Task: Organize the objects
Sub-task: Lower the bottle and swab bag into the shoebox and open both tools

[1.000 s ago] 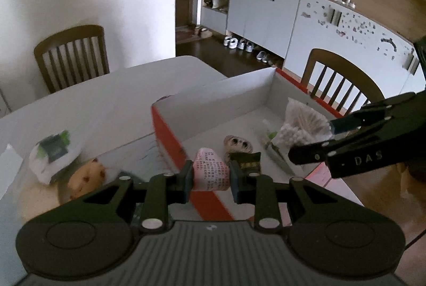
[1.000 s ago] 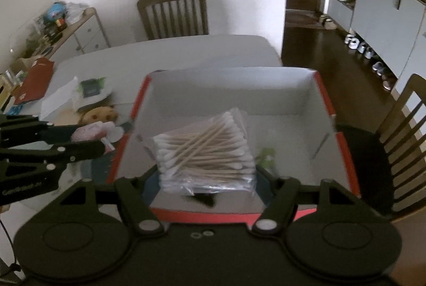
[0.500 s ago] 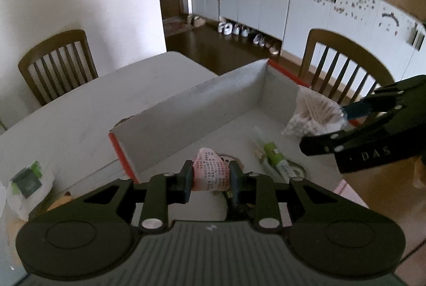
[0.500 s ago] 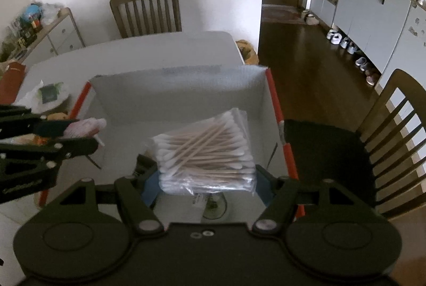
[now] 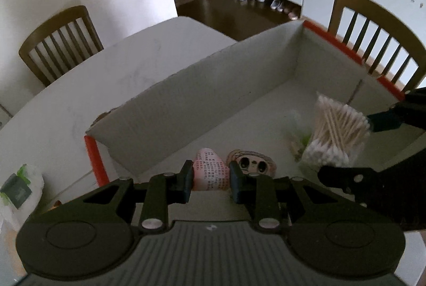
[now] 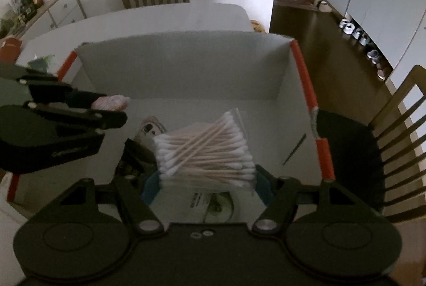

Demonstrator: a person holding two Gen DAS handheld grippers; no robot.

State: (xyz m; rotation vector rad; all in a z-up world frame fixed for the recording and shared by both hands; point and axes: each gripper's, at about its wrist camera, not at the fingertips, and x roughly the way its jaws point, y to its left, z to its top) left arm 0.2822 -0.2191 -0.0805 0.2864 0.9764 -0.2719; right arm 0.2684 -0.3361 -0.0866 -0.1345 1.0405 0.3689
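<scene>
A white tabletop [image 5: 111, 78] carries an open cardboard box [image 6: 186, 65] with white inner walls and orange-red edges; wooden chairs stand at the tabletop's far side and beside the box.

Both grippers hang over the inside of the box, pointing steeply down. The right gripper [image 6: 206, 181] has its jaws spread fairly wide and closed on a clear bag of cotton swabs [image 6: 205, 150]; the bag sits squarely between the two blue-padded jaws, its sides pressed by them, and it is held above the box floor. Seen from the left wrist, the same bag [image 5: 336, 133] stands tilted near the box's right side.

The left gripper [image 5: 210, 178] has its jaws nearly together, clamped on a small pink packet [image 5: 210, 169] printed with red text, which sticks out forward from between the jaw tips.

On the box floor lie a round sticker-like item with a cartoon face [image 5: 251, 161], just beyond the pink packet, and a greenish printed packet [image 6: 213, 206] under the swabs. Outside the box, on the tabletop at the left, lies a white-and-green wrapped pack [image 5: 18, 187].
</scene>
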